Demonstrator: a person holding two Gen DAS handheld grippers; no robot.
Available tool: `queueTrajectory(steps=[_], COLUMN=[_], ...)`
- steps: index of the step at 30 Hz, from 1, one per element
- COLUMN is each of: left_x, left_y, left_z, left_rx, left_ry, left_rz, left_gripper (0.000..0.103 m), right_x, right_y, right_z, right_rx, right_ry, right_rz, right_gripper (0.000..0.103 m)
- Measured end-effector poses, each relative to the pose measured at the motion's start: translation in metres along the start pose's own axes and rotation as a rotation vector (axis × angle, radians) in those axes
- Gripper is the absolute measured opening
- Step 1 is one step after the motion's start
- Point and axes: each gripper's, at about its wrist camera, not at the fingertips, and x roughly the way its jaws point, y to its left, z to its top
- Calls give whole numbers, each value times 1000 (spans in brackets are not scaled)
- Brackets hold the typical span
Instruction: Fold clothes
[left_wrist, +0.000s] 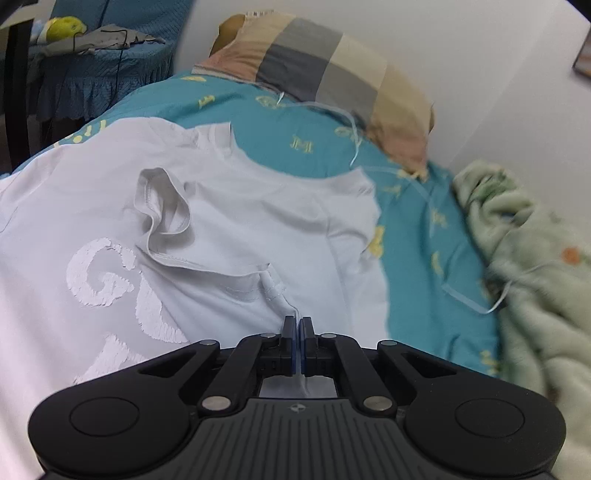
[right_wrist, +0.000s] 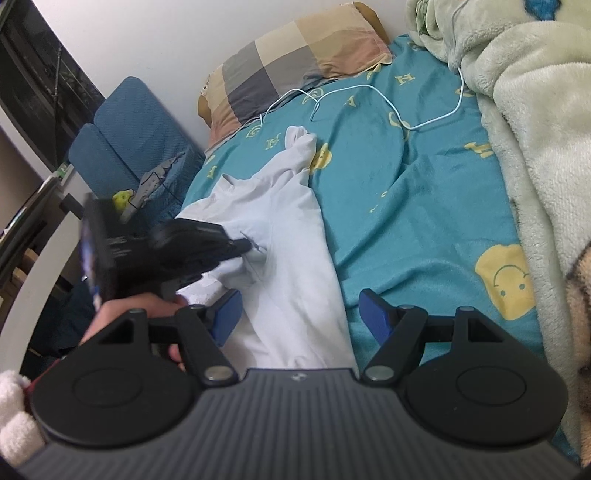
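Bedroom, white wall behind. Teal bedsheet with yellow letters and smiley faces (right_wrist: 417, 206) spread over the bed, checked pillow in grey, beige and pink (left_wrist: 325, 70) at the head, pale green fleece blanket (left_wrist: 517, 243) bunched along the wall side. Thin light-blue cable (right_wrist: 369, 88) looped across the sheet below the pillow. Blue quilted chair (right_wrist: 129, 133) beside the bed, grey cloth on its seat. White T-shirt with raised white lettering (left_wrist: 229, 229) lay rumpled on the sheet, one sleeve turned up in a loop. Left gripper (left_wrist: 297, 325) clenched on a hemmed fold of the shirt, fabric pinched up between the blue pads. Right gripper (right_wrist: 299, 314) released, jaws wide apart, hovering over the shirt's near part, one pad above white cloth, the other above bare sheet.
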Motion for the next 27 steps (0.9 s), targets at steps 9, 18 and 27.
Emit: queueTrajectory(steps=[9,18,27], left_x=[-43,-105,-153], left_y=[54,27,-69], left_z=[-35,-63,-158], left_rx=[-86,93,107], left_ry=[80,103,228], left_rz=[77,42,-163], left_gripper=[2,38,58], right_x=[-8,-49,-93], right_y=[-8,-28,-38], right_z=[7,32,42], right_rx=[32,56,44], right_ry=[-10,-74,-168], right_rz=[9,15,-8], right_gripper=[72,73,74])
